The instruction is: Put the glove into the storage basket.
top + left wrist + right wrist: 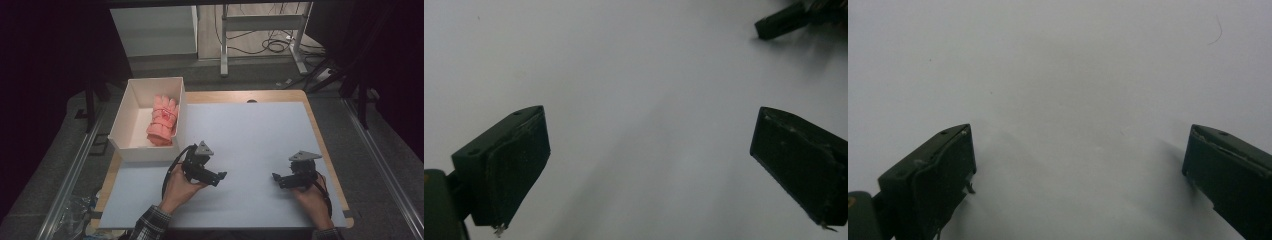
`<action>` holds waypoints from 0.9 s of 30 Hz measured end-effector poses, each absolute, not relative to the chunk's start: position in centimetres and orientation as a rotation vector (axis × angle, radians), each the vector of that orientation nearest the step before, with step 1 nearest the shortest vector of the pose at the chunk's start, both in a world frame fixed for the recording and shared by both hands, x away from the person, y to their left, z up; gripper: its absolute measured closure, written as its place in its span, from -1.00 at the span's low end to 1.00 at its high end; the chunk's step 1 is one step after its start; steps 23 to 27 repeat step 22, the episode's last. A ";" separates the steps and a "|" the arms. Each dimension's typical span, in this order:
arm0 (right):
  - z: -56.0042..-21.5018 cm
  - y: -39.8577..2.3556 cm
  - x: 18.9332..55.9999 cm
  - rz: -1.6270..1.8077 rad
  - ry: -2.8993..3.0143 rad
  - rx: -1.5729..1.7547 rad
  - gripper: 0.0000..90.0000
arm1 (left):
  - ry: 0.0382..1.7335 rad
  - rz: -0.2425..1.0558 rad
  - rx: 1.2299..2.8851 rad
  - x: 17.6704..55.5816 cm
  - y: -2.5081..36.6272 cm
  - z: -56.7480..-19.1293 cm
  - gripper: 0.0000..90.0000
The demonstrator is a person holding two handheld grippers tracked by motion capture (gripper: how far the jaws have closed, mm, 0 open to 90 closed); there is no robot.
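A pair of pink gloves [163, 121], bundled together, lies in a white box [126, 123] at the table's left rear. My left gripper [221, 176] rests low over the white mat [250, 140] near the front, right of the box, pointing right; its jaws stand wide open with bare mat between them [649, 165]. My right gripper [275, 177] sits at the front right, pointing left toward the other one, open too, nothing between its jaws [1078, 175]. The tip of the right gripper [781, 22] shows at the top right of the left gripper view.
The white mat covers most of a wooden table [320, 135]. Behind the table stand a white panel [155, 30] and a metal desk frame [260, 25] with cables on the floor. Crumpled plastic [75, 210] lies beside the table's front left corner.
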State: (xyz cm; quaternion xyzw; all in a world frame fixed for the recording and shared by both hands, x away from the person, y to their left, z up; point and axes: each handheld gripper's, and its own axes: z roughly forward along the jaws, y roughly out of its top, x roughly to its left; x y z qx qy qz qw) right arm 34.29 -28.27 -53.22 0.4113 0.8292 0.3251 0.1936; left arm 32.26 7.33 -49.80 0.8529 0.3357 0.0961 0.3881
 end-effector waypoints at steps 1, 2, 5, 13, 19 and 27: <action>-53.2 -28.3 34.3 0.912 2.326 1.154 -0.98 | 0.860 0.243 2.171 32.2 7.3 -50.3 -0.94; -53.2 -28.3 34.3 0.912 2.326 1.154 -0.98 | 0.863 0.246 2.178 32.1 7.4 -50.7 -0.95; -53.2 -28.3 34.3 0.912 2.326 1.154 -0.98 | 0.886 0.256 2.190 31.8 7.5 -51.9 -0.95; -53.2 -28.3 34.3 0.912 2.326 1.154 -0.98 | 0.917 0.291 2.215 30.9 8.5 -54.5 -0.95; -53.2 -28.3 34.3 0.912 2.326 1.154 -0.98 | 0.913 0.317 2.226 30.7 8.4 -54.7 -0.97; -53.2 -28.3 34.3 0.912 2.326 1.153 -0.98 | 0.911 0.319 2.229 30.7 8.4 -54.7 -0.97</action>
